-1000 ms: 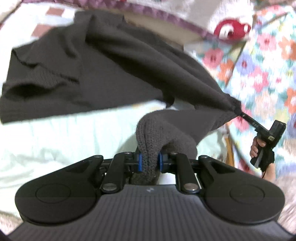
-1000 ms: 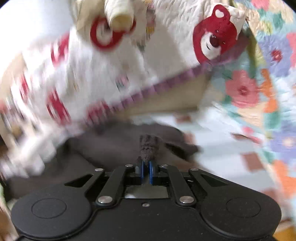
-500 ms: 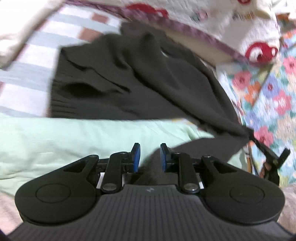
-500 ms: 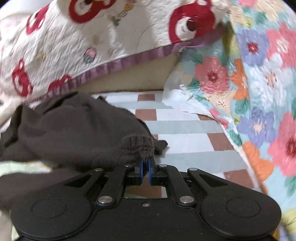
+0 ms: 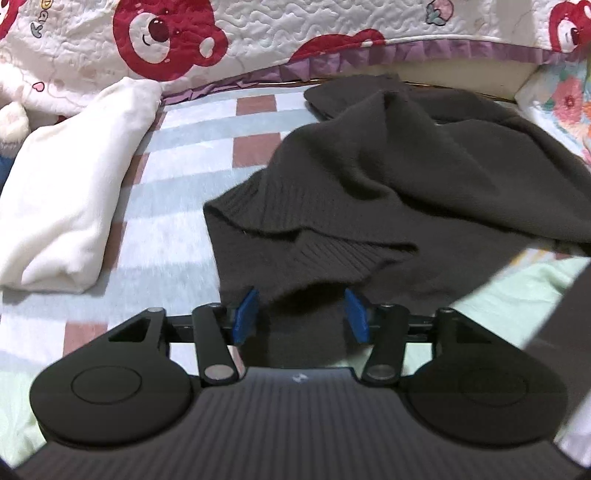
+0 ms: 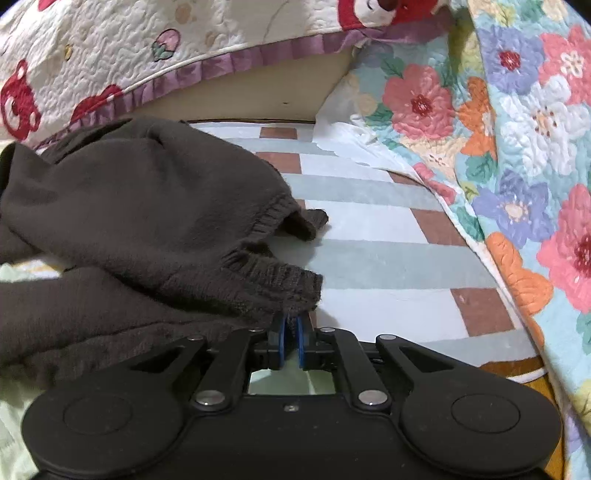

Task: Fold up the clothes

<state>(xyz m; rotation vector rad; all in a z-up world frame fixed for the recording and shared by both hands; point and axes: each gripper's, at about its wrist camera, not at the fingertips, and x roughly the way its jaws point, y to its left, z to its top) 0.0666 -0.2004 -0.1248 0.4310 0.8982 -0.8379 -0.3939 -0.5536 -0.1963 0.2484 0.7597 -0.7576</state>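
Sweater: dark brown knit, now lying slack and rumpled on the checked bed sheet, its ribbed hem doubled over itself; one second ago it was being held stretched in the air between both tongs.
Change, left side: half a second ago the left tongs were parting; now they are standing wide open, blue pads well apart, gripping nothing. The bunch of knit they were pinching a second ago has dropped and is lying between and just ahead of the pads.
Change, right side: the right tongs are staying closed on a ribbed edge of the sweater, likely a cuff or hem corner, with only a sliver of gap filled by knit.
Meaning for the task: judged as a fold or lay-down being completed on one side, with the garment still loose and uneven, not a tidy folded stack.
Sweater relative to left tongs: spreading forward and to the right from the pads, its nearest fold touching or nearly touching them.
Sweater relative to right tongs: bulk lying to the left of the pinched edge, resting on the bed.
Cream garment: lying folded well left of the sweater.
Bear-print quilt: heaped beyond the sweater's far edge.
Floral quilt: rising to the right of the sweater, apart from it.
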